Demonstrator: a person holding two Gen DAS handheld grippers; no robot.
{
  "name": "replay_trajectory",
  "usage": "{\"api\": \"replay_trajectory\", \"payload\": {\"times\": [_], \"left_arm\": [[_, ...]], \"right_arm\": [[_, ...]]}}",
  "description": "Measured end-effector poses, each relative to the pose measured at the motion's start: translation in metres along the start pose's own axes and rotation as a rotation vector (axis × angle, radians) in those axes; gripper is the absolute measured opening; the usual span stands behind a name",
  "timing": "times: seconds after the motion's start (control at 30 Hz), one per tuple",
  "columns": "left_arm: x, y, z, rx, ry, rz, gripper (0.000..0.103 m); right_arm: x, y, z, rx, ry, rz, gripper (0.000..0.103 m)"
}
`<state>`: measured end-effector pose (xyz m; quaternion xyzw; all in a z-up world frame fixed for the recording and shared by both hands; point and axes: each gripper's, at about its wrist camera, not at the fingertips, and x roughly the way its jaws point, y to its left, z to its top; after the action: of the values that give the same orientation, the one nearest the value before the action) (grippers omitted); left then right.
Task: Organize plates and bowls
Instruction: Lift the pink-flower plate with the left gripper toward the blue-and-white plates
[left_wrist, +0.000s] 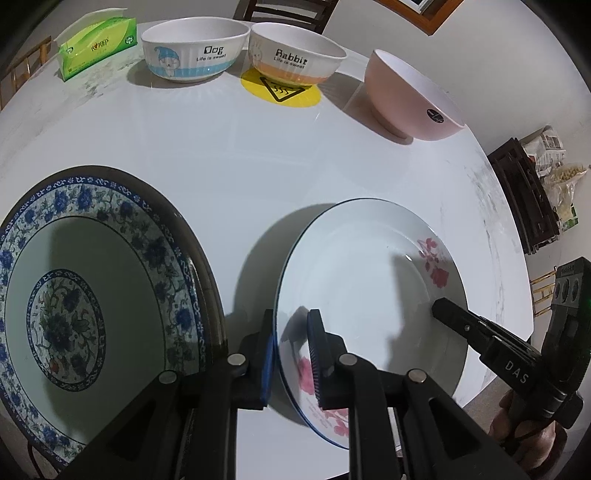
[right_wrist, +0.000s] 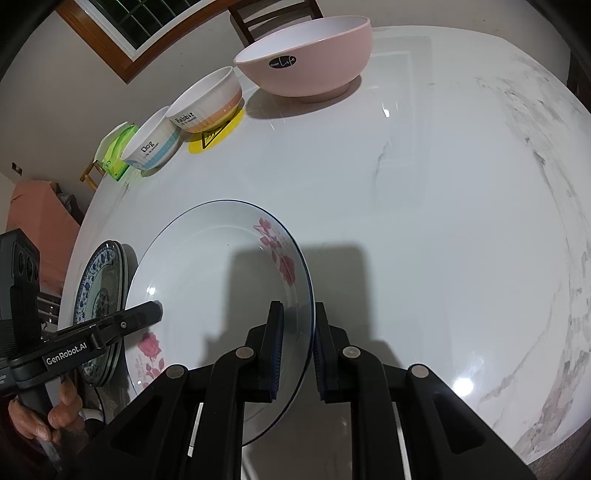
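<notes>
A white plate with pink flowers (left_wrist: 362, 273) (right_wrist: 207, 280) is held between both grippers above the table. My left gripper (left_wrist: 291, 332) is shut on its left rim. My right gripper (right_wrist: 298, 325) is shut on its right rim and also shows in the left wrist view (left_wrist: 443, 308). A blue floral plate (left_wrist: 74, 295) (right_wrist: 98, 291) lies to the left. A "Dog" bowl (left_wrist: 192, 51) (right_wrist: 153, 142), a "Rabbit" bowl (left_wrist: 295, 55) (right_wrist: 208, 103) and a pink bowl (left_wrist: 410, 96) (right_wrist: 306, 59) stand at the far side.
A green tissue pack (left_wrist: 96, 44) (right_wrist: 116, 151) lies at the far left. A yellow warning sticker (left_wrist: 280, 92) sits under the Rabbit bowl. The white marble table (right_wrist: 424, 221) ends in an edge at the right. Dark chairs stand beyond the table.
</notes>
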<state>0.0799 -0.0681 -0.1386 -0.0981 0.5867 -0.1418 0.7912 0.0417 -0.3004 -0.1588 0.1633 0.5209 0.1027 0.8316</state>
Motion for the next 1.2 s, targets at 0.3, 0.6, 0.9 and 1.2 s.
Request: {"api": "replay_trajectory", "payload": {"times": [0.3,0.6,0.9,1.2], "left_arm": [[-0.009,0.003,-0.003,-0.003,-0.027,-0.001,0.016],[-0.027,0.005,-0.009,-0.013,-0.056,0.004,0.016],[-0.049,0.019,-0.011,-0.039,-0.09,0.006,0.016],[-0.073,0.042,-0.012,-0.088,-0.133,0.022,0.016]], "right_arm": [[-0.009,0.006,-0.003,-0.02,-0.022,0.0,0.014],[-0.018,0.013,-0.002,-0.03,-0.044,0.008,0.014],[-0.024,0.025,0.001,-0.055,-0.065,0.025,0.014],[-0.025,0.053,0.007,-0.099,-0.074,0.052,0.013]]}}
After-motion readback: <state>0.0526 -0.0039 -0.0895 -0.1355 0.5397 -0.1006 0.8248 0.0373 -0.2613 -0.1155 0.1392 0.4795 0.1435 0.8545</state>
